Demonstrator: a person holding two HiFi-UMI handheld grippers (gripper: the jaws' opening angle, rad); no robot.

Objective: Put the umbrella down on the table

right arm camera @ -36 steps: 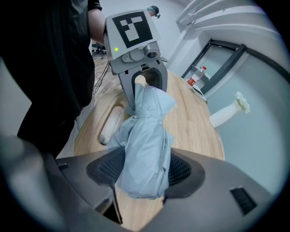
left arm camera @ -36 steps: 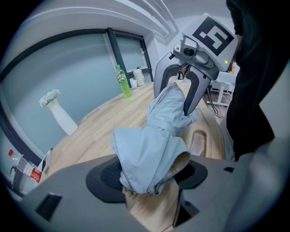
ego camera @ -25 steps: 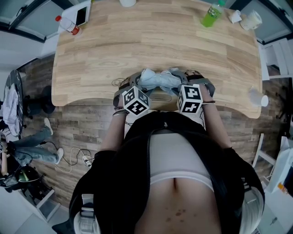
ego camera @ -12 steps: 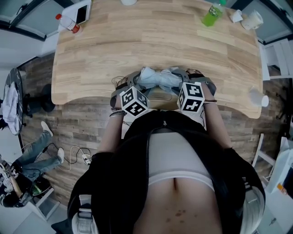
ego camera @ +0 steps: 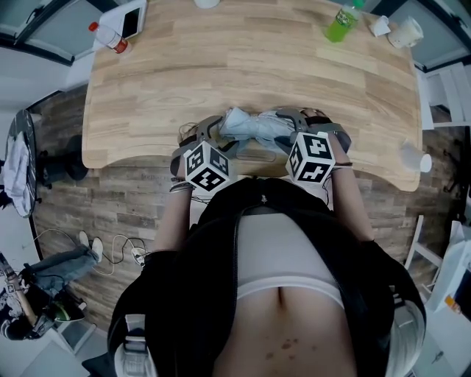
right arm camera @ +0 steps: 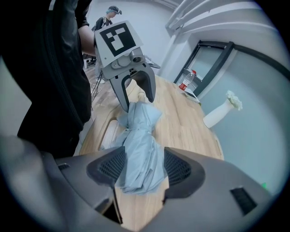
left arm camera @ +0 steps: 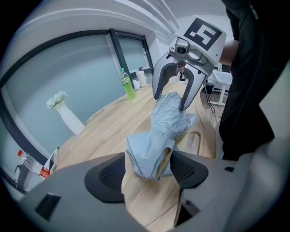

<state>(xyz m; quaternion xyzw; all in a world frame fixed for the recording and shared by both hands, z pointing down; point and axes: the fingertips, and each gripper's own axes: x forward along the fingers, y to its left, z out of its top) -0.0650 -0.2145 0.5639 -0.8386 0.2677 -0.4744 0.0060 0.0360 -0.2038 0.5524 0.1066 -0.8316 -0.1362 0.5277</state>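
Observation:
A folded light-blue umbrella (ego camera: pixel 255 126) lies along the near edge of the wooden table (ego camera: pixel 221 66). My two grippers face each other at its two ends. The left gripper (ego camera: pixel 218 131) straddles one end (left arm camera: pixel 149 152); wood shows between the fabric and one pad, so it is open. The right gripper (ego camera: pixel 298 121) straddles the other end (right arm camera: pixel 140 154), its jaws spread with loose fabric brushing the pads. Each gripper also shows in the other's view: the right gripper (left arm camera: pixel 170 102) and the left gripper (right arm camera: pixel 137 105), both arched wide over the umbrella.
A green bottle (ego camera: pixel 340 22) and cups (ego camera: pixel 401 31) stand at the far right. A red-capped bottle (ego camera: pixel 110 40) and a phone (ego camera: pixel 131 23) are at the far left, a white vase (left arm camera: pixel 68 118) at the back. A paper cup (ego camera: pixel 416 157) sits on the right edge.
The left gripper has drawn back to the left and the right one slightly to the right. The umbrella has stayed where it lay.

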